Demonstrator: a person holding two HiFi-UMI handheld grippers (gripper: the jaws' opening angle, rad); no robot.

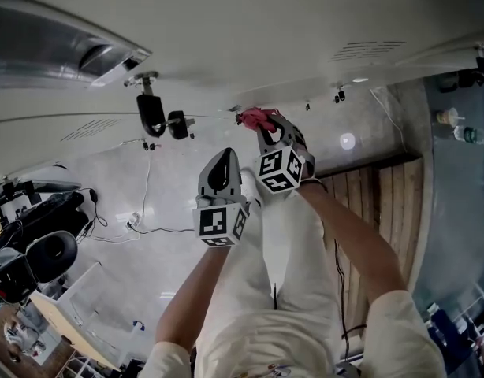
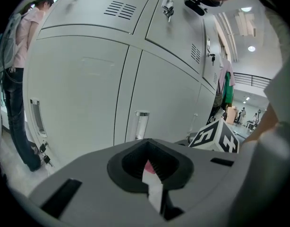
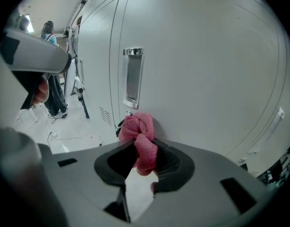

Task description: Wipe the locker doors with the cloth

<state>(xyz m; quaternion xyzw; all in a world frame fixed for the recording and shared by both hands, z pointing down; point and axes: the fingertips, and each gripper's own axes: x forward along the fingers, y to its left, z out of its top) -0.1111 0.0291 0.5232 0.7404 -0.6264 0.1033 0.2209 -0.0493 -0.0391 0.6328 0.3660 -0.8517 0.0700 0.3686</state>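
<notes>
Grey locker doors (image 3: 206, 70) fill the view. The right gripper (image 3: 139, 150) is clamped on the pink cloth (image 3: 135, 129), which is bunched against the door near the recessed handle (image 3: 132, 77). The left gripper (image 2: 147, 169) has its jaws pretty much together and looks idle. I'd press flatter and wipe in long overlapping strokes.

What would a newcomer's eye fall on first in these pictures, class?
The bright pink cloth, bunched in the shut right gripper, stands out against the pale grey locker door just beyond it. Next comes the black-and-white marker cube on that gripper, in the middle of the head view, with the left gripper just beside it.
</notes>
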